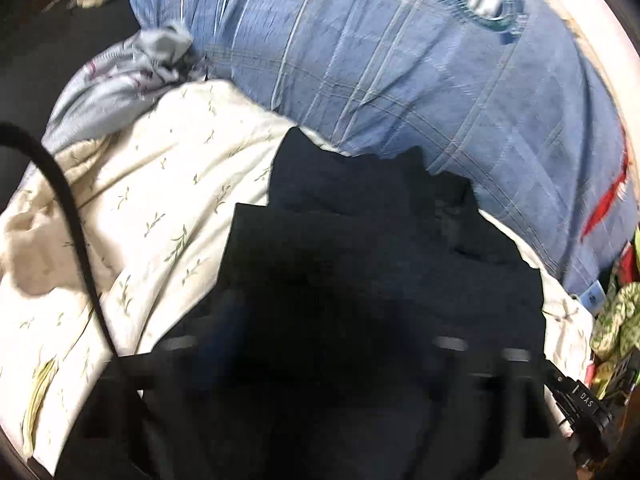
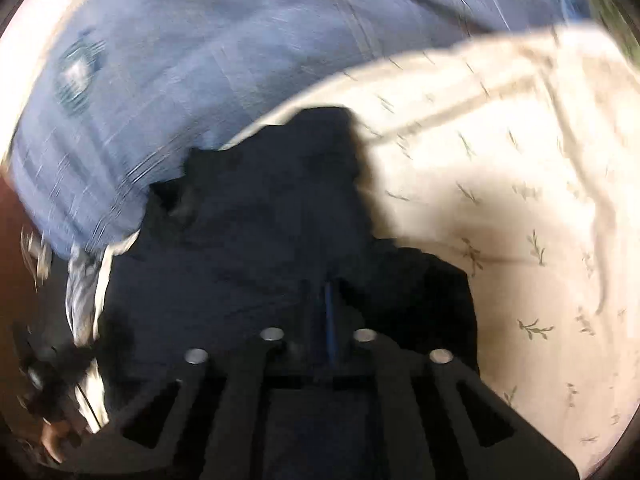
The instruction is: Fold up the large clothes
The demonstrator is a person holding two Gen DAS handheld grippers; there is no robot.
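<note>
I see the dark navy garment (image 1: 360, 248) lying on the cream leaf-printed sheet (image 1: 160, 200), beside the blue plaid quilt (image 1: 400, 80). My left gripper (image 1: 320, 344) gapes wide above it; my right gripper (image 2: 320, 300) pinches its cloth.

Motion blur smeared the whole right wrist view, so the blue plaid blanket (image 2: 208, 60) showed only streaks and its round emblem was unreadable. In the left wrist view, the left gripper (image 1: 320, 360) melted into the dark garment (image 1: 360, 260), its fingertips indistinguishable. The leaf-print sheet (image 1: 160, 200) ran off the left edge.
</note>
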